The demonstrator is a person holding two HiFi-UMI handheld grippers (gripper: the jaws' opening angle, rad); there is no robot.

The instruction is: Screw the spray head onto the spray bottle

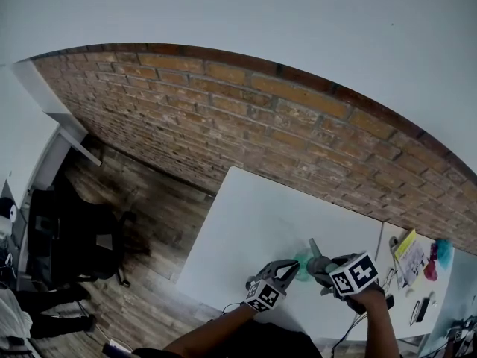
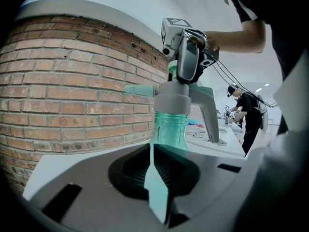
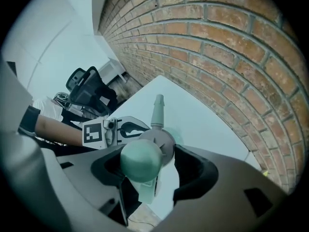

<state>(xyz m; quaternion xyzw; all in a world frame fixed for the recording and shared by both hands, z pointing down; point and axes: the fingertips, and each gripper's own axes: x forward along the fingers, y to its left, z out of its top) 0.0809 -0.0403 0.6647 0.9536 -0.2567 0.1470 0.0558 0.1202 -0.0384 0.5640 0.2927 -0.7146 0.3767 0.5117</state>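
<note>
Your left gripper (image 2: 153, 153) has its jaws pressed together with nothing between them. The translucent green plastic spray bottle (image 2: 170, 129) rises just past their tips, and any contact there is hidden. Your right gripper (image 3: 157, 166) reaches down from above, jaws about half apart and clamped on the grey spray head with a green domed top (image 2: 179, 98). Its collar sits on the bottle's neck, and its nozzle points out over the white table (image 1: 253, 230). Beyond stands the red brick wall (image 1: 223, 103).
</note>
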